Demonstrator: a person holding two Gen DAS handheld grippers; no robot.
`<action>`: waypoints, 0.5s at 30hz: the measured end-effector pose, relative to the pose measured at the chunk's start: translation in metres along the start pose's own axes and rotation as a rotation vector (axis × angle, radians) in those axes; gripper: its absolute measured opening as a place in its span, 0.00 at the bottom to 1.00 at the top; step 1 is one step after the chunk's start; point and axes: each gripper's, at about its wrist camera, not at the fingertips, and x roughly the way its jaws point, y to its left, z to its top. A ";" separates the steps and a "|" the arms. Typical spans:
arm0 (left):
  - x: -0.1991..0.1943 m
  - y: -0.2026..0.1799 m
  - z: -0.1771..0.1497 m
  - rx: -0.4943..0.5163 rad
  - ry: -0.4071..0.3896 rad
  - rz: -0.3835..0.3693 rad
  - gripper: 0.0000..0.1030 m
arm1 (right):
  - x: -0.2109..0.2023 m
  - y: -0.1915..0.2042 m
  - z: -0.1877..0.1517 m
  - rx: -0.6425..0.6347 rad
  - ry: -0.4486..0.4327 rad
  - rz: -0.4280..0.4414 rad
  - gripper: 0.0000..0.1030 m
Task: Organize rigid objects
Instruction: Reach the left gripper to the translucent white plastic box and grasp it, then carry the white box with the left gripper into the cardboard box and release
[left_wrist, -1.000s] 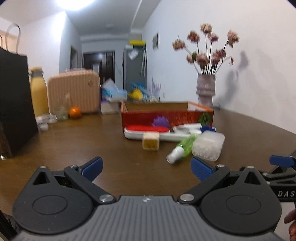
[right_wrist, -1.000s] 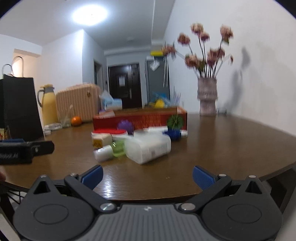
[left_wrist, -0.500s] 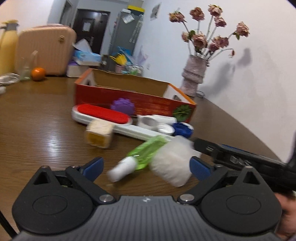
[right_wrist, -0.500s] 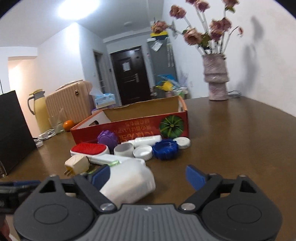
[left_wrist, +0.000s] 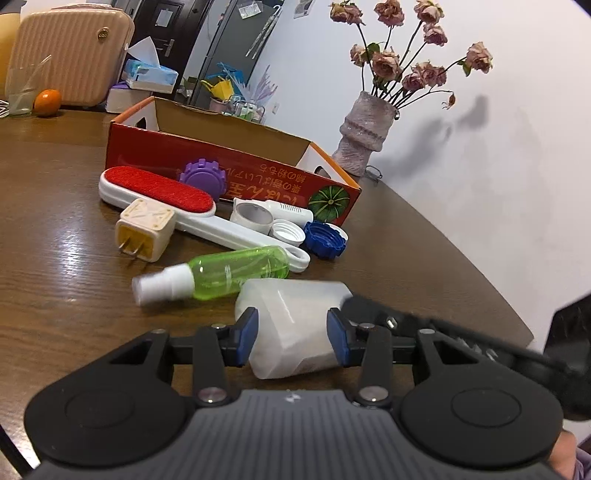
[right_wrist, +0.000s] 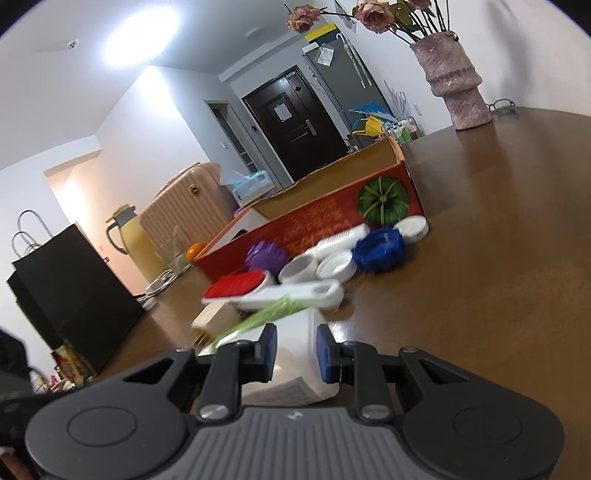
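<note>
Both grippers meet on the white box (left_wrist: 295, 325), which lies on the tabletop (left_wrist: 66, 295) in front of the clutter. The left gripper (left_wrist: 291, 338) has its jaws closing with blue pads against the box's two sides. The right gripper (right_wrist: 294, 350) comes in from the other end, its jaws closing on a narrower part of the box. A green bottle (left_wrist: 236, 271) lies just behind it, near the red carton (left_wrist: 236, 177).

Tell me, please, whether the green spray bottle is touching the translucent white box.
Touching: in the left wrist view the green spray bottle lies against the top edge of the translucent white box, no gap showing.
</note>
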 end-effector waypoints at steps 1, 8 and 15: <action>-0.004 0.001 -0.001 -0.003 0.002 -0.002 0.37 | -0.006 0.002 -0.004 0.007 0.005 0.006 0.22; -0.035 0.004 -0.015 0.019 0.010 0.007 0.37 | -0.024 0.023 -0.023 0.006 0.022 0.010 0.22; -0.028 0.025 -0.015 -0.085 0.027 -0.029 0.48 | -0.016 0.015 -0.029 0.096 0.016 0.010 0.41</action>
